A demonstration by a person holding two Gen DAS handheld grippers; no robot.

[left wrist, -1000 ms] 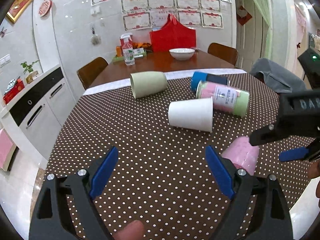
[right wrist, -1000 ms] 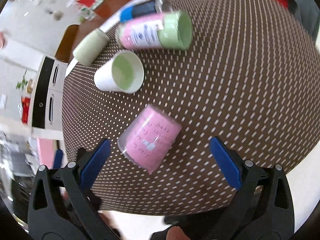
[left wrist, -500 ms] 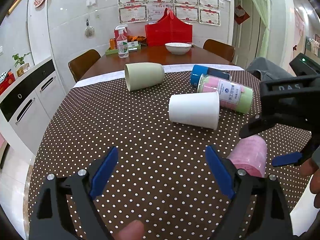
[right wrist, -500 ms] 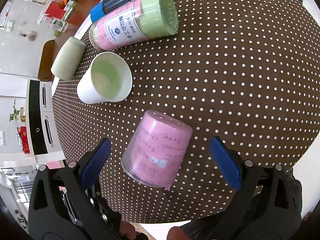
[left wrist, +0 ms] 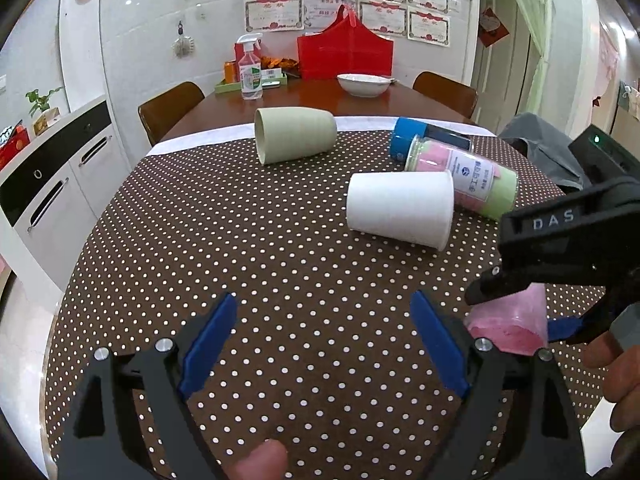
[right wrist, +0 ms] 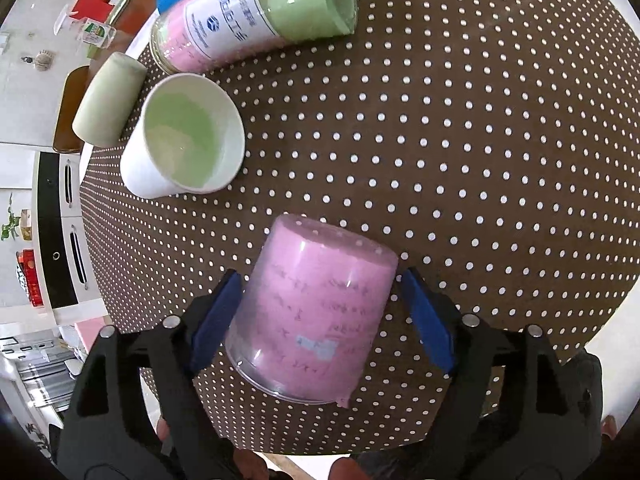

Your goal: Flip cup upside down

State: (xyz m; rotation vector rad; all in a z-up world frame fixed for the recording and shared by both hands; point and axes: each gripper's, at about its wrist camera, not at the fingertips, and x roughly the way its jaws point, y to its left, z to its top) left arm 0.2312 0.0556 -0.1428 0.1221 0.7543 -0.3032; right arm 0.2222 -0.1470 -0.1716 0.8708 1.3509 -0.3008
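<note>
The pink cup (right wrist: 312,320) lies on its side near the front edge of the bench (right wrist: 480,140), closed base pointing away and open rim toward the right tool (right wrist: 320,312). That tool straddles the cup's wall with one blue pad on each flank. The left pad (right wrist: 216,316) looks to be touching or nearly so, while a thin gap shows at the right pad (right wrist: 428,320), so I judge the jaws to be narrowed around the cup but not yet clamped. Taking the cup across its middle makes sense: a turn of the wrist would then swing the rim down onto the cloth.

The left tool (left wrist: 324,344) hovers wide and empty over bare cloth just beside the cup, probably kept clear so the right one has room to turn.

Farther back, a white cup (right wrist: 180,144), a green cup (right wrist: 108,104) and a jar (right wrist: 256,12) also lie on their sides, well apart from the grasp, so the flip should not knock them.
</note>
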